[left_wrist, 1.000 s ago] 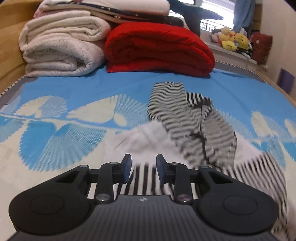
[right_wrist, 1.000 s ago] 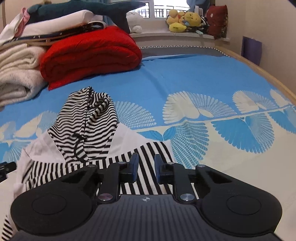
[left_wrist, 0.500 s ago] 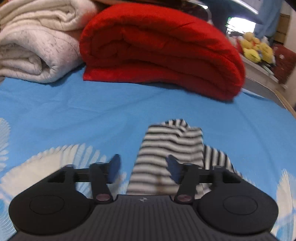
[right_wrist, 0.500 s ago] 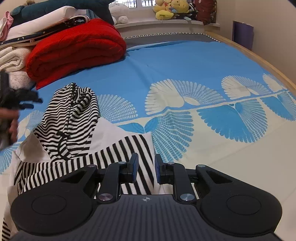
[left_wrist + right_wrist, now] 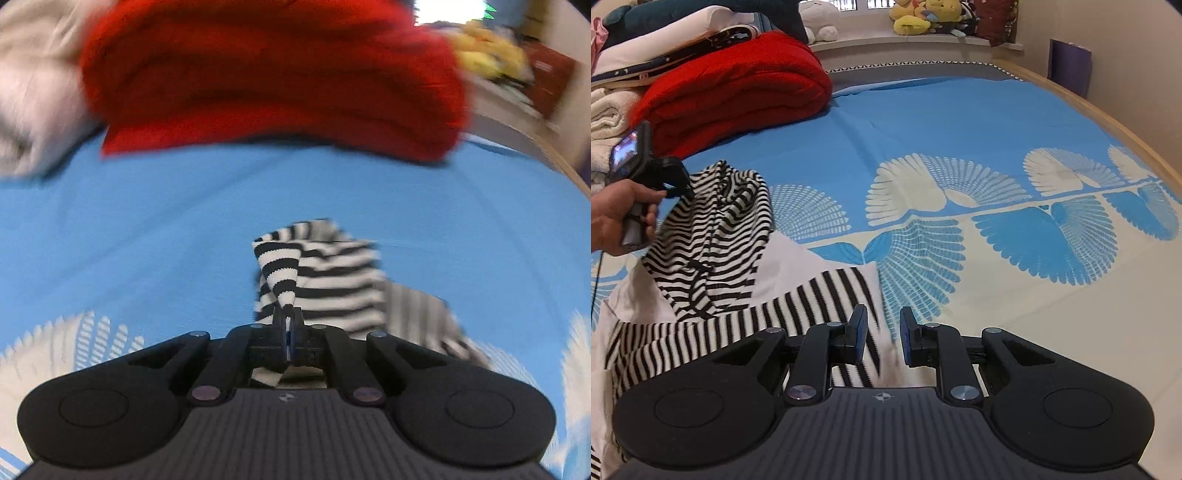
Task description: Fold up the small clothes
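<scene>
The left gripper (image 5: 288,325) has its 2 fingers pressed together on a pinched-up fold of the black-and-white striped garment (image 5: 332,280), the cloth rising into a narrow peak right at the tips. The right gripper (image 5: 882,338) holds its fingers (image 5: 857,334) a narrow gap apart over the garment's near striped edge; whether the pads press the cloth cannot be told. In the right wrist view the left gripper (image 5: 677,182) sits at the far end of the garment (image 5: 713,236), carried by a person's hand (image 5: 617,221). The garment lies rumpled on the bed's blue sheet (image 5: 960,122) with white fan-shaped prints, a fine-striped part heaped over a white panel and a broader-striped band running toward the right gripper. Behind it, a folded red blanket (image 5: 738,92) rests beside cream towels (image 5: 605,110), with more bedding stacked on top. Plush toys (image 5: 923,18) line the window ledge.
</scene>
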The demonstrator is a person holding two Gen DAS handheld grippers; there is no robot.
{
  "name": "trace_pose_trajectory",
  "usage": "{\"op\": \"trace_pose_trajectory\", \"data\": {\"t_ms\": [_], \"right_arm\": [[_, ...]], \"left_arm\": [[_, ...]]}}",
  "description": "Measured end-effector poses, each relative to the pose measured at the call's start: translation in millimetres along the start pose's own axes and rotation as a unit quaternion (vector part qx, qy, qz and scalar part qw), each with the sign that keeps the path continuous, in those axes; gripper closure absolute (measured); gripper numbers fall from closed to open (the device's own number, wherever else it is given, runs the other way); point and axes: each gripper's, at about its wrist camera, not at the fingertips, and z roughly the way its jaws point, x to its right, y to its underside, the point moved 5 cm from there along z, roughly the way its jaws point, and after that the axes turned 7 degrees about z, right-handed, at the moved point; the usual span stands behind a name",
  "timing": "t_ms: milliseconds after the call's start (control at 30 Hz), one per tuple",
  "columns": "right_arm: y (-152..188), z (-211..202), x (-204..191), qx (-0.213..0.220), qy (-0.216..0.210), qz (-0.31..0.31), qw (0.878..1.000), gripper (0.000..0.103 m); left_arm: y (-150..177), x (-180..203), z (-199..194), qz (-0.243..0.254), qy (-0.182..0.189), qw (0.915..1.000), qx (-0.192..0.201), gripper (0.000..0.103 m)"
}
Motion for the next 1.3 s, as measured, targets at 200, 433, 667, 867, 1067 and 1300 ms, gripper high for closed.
{"op": "trace_pose_trajectory", "data": {"t_ms": [200, 433, 667, 867, 1067, 1300], "right_arm": [[-12, -11, 5, 0.019, -0.010, 0.030, 0.999, 0.083], [-19, -30, 21, 0.049, -0.016, 0.080, 0.995, 0.081], [-11, -33, 14, 0.031, -0.060, 0.098, 0.993, 0.063], [24, -1, -6, -0.100, -0.122, 0.129, 0.979, 0.057], [62, 27, -30, -0.188, -0.120, 0.067, 0.973, 0.056], [85, 40, -40, -0.224, -0.127, 0.054, 0.965, 0.076]], "left_arm": [[82, 56, -161, 0.128, 0.122, 0.9802, 0.088, 0.102], [290, 69, -313, 0.212, 0.227, 0.9473, -0.078, 0.101], [291, -26, -307, -0.193, 0.184, 0.9624, -0.054, 0.061], [311, -9, -258, -0.233, 0.170, 0.9470, -0.141, 0.055], [336, -10, -240, -0.227, 0.141, 0.9464, -0.181, 0.056], [315, -12, -260, -0.189, 0.131, 0.9651, -0.126, 0.102]]}}
